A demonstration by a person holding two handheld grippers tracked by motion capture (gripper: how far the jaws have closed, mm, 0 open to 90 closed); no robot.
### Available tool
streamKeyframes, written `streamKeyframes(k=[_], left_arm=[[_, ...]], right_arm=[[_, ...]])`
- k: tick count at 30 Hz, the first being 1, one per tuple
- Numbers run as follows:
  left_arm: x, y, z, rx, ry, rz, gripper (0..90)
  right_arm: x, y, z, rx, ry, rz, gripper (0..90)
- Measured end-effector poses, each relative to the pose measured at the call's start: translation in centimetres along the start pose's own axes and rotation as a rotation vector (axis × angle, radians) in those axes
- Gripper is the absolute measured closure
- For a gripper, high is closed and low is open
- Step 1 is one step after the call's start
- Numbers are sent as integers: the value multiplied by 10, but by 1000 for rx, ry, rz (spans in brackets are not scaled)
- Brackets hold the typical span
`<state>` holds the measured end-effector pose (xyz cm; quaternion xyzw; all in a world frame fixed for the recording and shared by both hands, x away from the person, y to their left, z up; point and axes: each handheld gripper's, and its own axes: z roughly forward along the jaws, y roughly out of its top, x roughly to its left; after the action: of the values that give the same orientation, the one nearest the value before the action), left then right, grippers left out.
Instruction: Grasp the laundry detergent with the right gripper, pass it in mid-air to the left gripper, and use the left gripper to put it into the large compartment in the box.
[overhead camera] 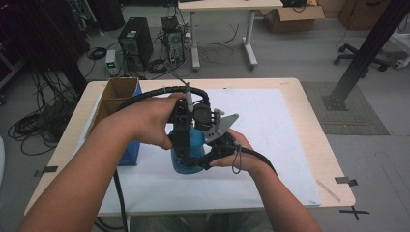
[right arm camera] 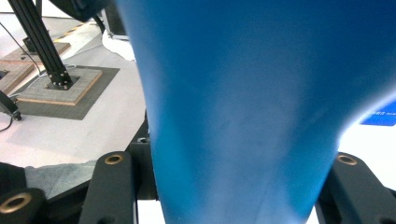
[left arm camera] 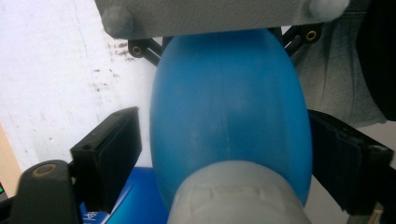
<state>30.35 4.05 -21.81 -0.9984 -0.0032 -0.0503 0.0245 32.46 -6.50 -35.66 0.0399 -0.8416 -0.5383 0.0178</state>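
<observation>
White paper covers the wooden surface, and a brown cardboard box with a blue side stands at its left part. Near the middle stands a blue plastic bottle with a grey cap. The right gripper has its jaws shut tight on the bottle's lower body, one jaw on each side. The left gripper comes at the bottle's round upper part. Its jaws are partly open around that part: the right pad looks to touch the bottle, and the left pad stands just beside it, with a small gap.
</observation>
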Motion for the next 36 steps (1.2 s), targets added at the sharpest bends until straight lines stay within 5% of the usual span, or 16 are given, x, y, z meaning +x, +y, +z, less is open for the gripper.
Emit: streamKeyframes(k=[26,36], left_arm=[[-1,-4,3,4,-8,4,359],[-1,-3,4,2,4,-9,372]], right_arm=[[1,3,3,9,6,8,443],[1,2,3,15,-6,9,443]])
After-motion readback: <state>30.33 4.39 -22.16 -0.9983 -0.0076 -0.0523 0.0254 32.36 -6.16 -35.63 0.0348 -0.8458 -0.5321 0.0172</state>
